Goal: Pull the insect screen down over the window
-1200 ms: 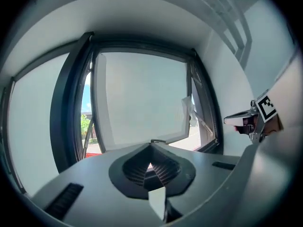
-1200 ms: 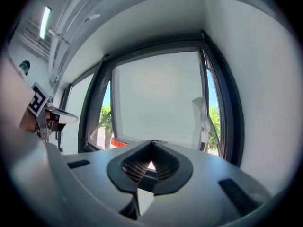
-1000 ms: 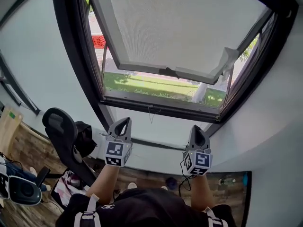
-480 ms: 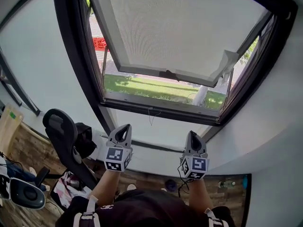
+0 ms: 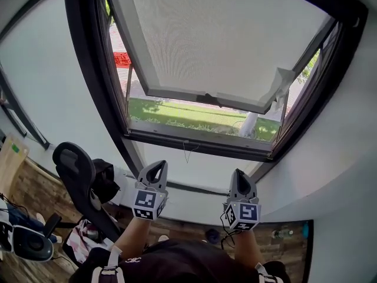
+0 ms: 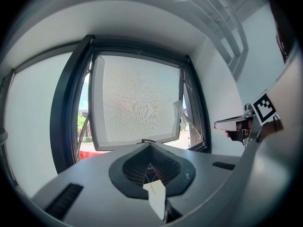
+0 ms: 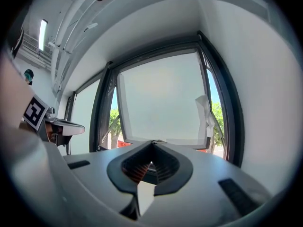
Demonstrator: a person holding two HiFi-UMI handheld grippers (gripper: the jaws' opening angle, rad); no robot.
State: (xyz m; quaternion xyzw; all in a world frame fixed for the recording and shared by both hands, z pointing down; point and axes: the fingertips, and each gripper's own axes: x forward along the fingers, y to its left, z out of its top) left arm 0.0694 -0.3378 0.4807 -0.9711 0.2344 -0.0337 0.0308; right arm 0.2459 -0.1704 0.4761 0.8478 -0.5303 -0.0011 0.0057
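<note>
1. The left gripper [image 5: 158, 165] is fully closed and holds nothing. It points level at the wall below the window [image 5: 194, 141], as it did a second ago.
2. The right gripper [image 5: 238, 173] is also closed and empty. It sits just beside the left one, its place unchanged.
3. The screen [image 5: 218, 40] is ahead of and above both grippers, well apart from them and only partly drawn down.
4. Its bar [image 5: 171, 92] is no lower than before, with grass showing beneath it.
5. The bar's handle [image 5: 208, 99] lies above the gap between the grippers.
6. A chair [image 5: 73, 161] stands left of the left gripper.
</note>
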